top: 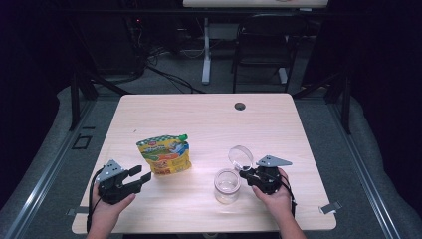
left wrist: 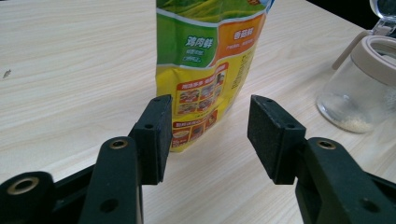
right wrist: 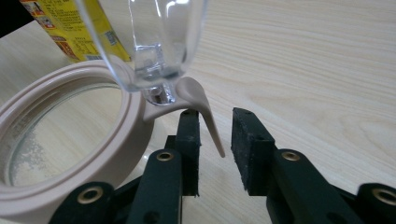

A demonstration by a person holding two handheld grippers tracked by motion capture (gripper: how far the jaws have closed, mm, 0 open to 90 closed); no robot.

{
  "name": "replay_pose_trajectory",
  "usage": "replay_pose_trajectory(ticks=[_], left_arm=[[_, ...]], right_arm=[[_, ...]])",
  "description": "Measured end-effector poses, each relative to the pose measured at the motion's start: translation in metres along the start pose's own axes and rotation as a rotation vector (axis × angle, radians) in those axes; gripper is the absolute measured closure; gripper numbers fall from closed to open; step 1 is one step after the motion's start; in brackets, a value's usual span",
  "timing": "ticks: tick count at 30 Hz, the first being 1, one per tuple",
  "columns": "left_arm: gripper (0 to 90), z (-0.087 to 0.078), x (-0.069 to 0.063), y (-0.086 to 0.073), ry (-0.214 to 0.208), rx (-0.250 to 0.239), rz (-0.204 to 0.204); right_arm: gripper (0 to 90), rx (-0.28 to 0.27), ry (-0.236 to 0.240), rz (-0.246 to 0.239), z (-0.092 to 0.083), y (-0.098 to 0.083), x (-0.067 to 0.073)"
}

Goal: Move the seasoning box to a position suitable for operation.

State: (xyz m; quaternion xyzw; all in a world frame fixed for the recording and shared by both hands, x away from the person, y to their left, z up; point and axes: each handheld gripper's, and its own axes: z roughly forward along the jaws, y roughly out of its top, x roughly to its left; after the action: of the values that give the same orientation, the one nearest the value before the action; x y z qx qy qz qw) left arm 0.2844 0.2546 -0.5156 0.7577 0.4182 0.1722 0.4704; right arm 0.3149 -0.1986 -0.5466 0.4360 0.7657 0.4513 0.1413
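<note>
A yellow and green snack pouch [top: 164, 154] with a green cap stands left of centre on the wooden table [top: 209, 119]. My left gripper [top: 142, 175] is open and points at the pouch [left wrist: 210, 56], its pads [left wrist: 156, 135] just short of the lower edge. A glass jar [top: 227, 185] with a beige rim [right wrist: 135, 121] has its clear lid [top: 241, 155] flipped up. My right gripper [top: 246, 175] is at the jar's right side. The rim's beige tab [right wrist: 205, 116] hangs between its open jaws [right wrist: 215, 135], close to the left pad, with a gap to the right pad.
A little pale residue lies in the jar's bottom [left wrist: 355, 123]. A cable hole [top: 240, 106] sits near the table's far edge. A dark chair [top: 263, 45] and a desk leg [top: 206, 50] stand beyond the table. A metal clip [top: 331, 207] is at the front right corner.
</note>
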Motion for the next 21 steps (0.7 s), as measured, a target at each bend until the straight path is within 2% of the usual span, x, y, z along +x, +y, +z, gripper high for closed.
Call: replay_pose_trajectory(ticks=[4, 5, 12, 15, 21], left_arm=[[45.3, 0.003, 0.008, 0.001, 0.002, 0.003, -0.001], [44.5, 0.006, 0.011, 0.002, -0.013, 0.003, -0.008], [43.6, 0.020, 0.024, 0.008, -0.044, -0.002, -0.030], [44.0, 0.025, 0.028, 0.012, -0.055, 0.013, -0.034], [45.0, 0.035, 0.031, 0.014, -0.103, 0.018, -0.054]], right_arm=[[67.8, -0.010, 0.003, 0.017, -0.006, -0.003, -0.002], [66.8, -0.002, -0.001, 0.013, -0.007, -0.003, -0.002], [64.1, -0.014, -0.012, 0.025, -0.019, -0.012, -0.004], [62.4, -0.021, -0.023, 0.035, -0.026, -0.016, -0.007], [61.3, -0.032, -0.048, 0.051, -0.037, -0.022, -0.009]])
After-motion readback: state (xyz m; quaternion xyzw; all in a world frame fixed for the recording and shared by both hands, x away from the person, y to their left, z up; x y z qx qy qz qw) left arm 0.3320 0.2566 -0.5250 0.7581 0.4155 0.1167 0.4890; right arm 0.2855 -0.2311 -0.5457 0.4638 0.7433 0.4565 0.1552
